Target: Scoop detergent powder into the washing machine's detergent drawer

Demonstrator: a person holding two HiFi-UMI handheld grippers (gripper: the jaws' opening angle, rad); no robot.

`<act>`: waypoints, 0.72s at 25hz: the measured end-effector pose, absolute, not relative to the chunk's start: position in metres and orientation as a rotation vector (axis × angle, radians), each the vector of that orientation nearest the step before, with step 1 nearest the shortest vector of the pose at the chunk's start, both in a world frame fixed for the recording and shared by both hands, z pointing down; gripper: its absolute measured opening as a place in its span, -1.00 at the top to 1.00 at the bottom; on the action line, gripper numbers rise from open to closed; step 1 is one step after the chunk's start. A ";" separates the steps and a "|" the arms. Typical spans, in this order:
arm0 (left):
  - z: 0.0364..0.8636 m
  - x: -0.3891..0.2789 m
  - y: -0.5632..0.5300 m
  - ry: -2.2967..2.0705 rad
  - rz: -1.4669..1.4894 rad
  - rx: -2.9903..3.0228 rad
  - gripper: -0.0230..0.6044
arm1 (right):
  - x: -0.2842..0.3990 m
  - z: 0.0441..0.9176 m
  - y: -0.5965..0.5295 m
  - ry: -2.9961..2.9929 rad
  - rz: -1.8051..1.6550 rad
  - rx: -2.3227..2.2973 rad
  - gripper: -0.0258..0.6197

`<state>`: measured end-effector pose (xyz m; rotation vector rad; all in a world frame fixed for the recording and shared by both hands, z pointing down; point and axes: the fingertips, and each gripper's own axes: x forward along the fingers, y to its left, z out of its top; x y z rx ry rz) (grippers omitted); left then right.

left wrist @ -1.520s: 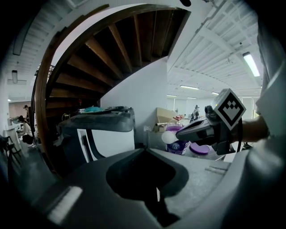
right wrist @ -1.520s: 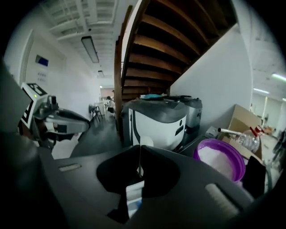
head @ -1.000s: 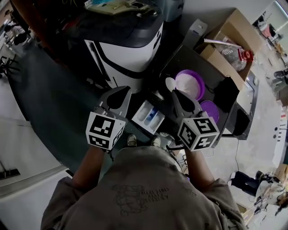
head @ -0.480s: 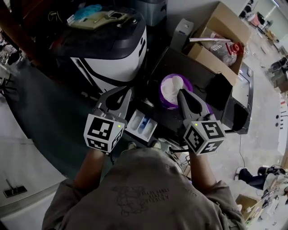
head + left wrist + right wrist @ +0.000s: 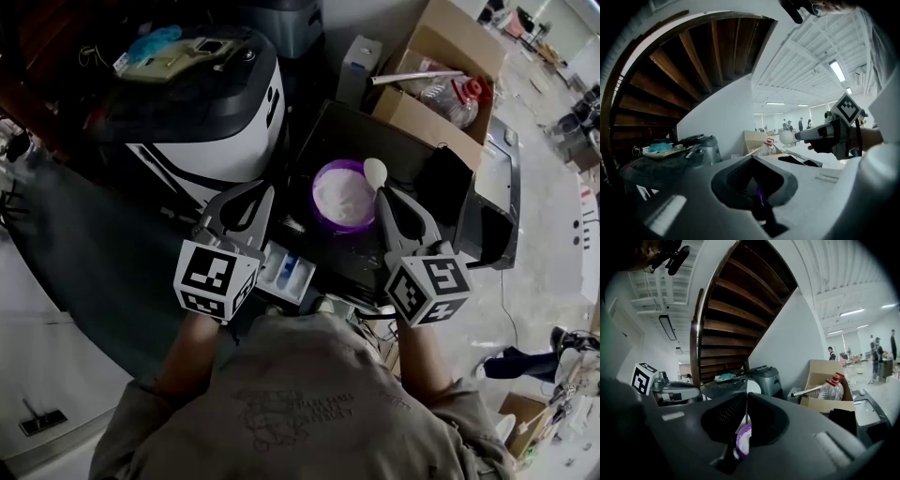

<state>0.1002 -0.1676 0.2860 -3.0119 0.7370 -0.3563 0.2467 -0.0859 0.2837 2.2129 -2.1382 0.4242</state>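
Note:
My right gripper (image 5: 384,195) is shut on the handle of a white spoon (image 5: 375,172). The spoon's bowl hangs over the far right rim of a purple bowl (image 5: 324,221) full of white powder. In the right gripper view the handle is a thin white line between the jaws (image 5: 746,420), above the purple bowl (image 5: 743,442). My left gripper (image 5: 262,193) is shut with nothing in it, just above the open detergent drawer (image 5: 285,273), which shows blue and white compartments. The white and black washing machine (image 5: 220,131) stands behind. Whether powder lies in the spoon I cannot tell.
The purple bowl sits on a dark stand (image 5: 412,150) right of the machine. Behind it is an open cardboard box (image 5: 427,103) with a red-capped plastic bottle (image 5: 448,98). Clutter lies on the machine's top (image 5: 178,52). Wooden stairs (image 5: 736,310) rise overhead.
The right gripper carried the spoon from the purple bowl's left edge, across the powder, to its far right rim. The left gripper stayed over the drawer. The head view shifted.

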 end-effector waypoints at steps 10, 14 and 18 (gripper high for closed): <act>0.291 0.120 -0.169 0.714 -0.378 -3.029 0.93 | 0.258 0.285 -0.086 -2.134 0.382 2.184 0.81; 0.291 0.121 -0.170 0.718 -0.386 -3.027 0.93 | 0.255 0.289 -0.088 -2.156 0.400 2.149 0.81; 0.291 0.120 -0.169 0.727 -0.394 -3.015 0.93 | 0.254 0.290 -0.089 -2.175 0.402 2.132 0.81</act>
